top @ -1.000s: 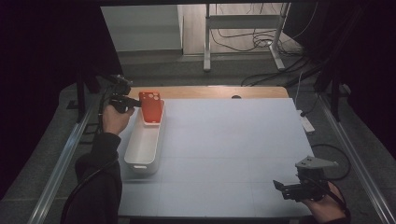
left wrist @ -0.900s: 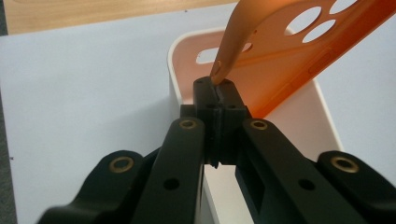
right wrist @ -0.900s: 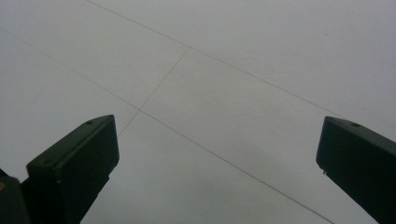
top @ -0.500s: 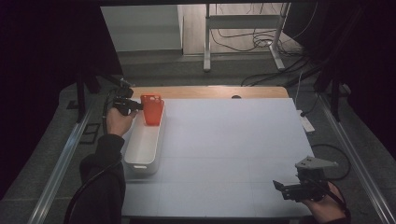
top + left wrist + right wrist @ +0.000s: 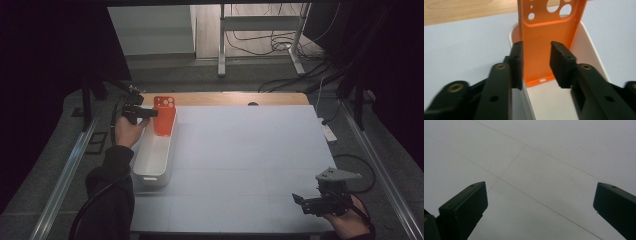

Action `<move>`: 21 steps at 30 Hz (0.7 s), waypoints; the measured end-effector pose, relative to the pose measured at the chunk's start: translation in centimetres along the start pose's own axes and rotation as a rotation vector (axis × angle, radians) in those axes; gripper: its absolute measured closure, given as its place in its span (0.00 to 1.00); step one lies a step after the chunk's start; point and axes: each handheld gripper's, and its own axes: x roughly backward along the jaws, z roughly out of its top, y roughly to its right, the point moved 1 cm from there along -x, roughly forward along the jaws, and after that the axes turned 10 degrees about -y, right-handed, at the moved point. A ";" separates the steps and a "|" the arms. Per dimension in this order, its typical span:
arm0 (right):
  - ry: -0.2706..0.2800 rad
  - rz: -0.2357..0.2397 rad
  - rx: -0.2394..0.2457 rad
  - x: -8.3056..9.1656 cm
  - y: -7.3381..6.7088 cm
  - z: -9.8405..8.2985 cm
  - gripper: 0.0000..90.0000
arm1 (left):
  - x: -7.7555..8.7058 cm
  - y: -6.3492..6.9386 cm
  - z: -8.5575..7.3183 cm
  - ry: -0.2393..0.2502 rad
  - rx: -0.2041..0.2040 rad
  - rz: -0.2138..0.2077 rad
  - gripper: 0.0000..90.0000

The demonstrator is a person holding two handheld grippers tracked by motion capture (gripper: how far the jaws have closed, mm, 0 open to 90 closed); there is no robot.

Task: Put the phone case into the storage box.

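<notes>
At the worktop's point(image 5: 240, 165) far left corner, the left tongs point(image 5: 150, 113) have just been opening and now stand released, jaws parted with a gap on either side of the orange phone case point(image 5: 164, 116), which stands between them untouched. The case stands upright, its lower edge inside the far end of the white bin point(image 5: 152, 159), which lies along the left edge. In the left gripper view the case point(image 5: 544, 47) shows its camera holes and no readable writing or brand. Near the front right corner, the right tongs point(image 5: 306, 202) are spread wide over bare worktop point(image 5: 544, 170), gripping nothing.
</notes>
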 end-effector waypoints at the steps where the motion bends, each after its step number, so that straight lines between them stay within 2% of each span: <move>1: -0.001 0.000 0.000 0.0 0.0 0.0 0.00 | 0.0 0.1 -0.1 0.009 -0.012 0.006 0.60; 4: 0.000 0.002 0.004 0.0 0.0 0.0 0.00 | 0.2 0.1 -0.3 0.045 -0.041 0.012 0.46; 6: -0.001 0.000 0.008 0.0 -0.1 0.0 0.00 | 0.3 0.1 -0.4 0.059 -0.053 0.007 0.41; 9: -0.003 0.001 0.016 0.0 -0.2 0.0 0.00 | 0.4 0.1 -0.7 0.076 -0.057 -0.026 0.31; 14: -0.003 0.001 0.015 0.0 -0.1 0.0 0.00 | 0.4 0.3 -1.0 0.064 -0.072 -0.084 0.20; 21: -0.001 0.003 0.015 0.0 -0.2 0.0 0.00 | 0.6 1.1 -1.3 0.056 -0.131 -0.135 0.06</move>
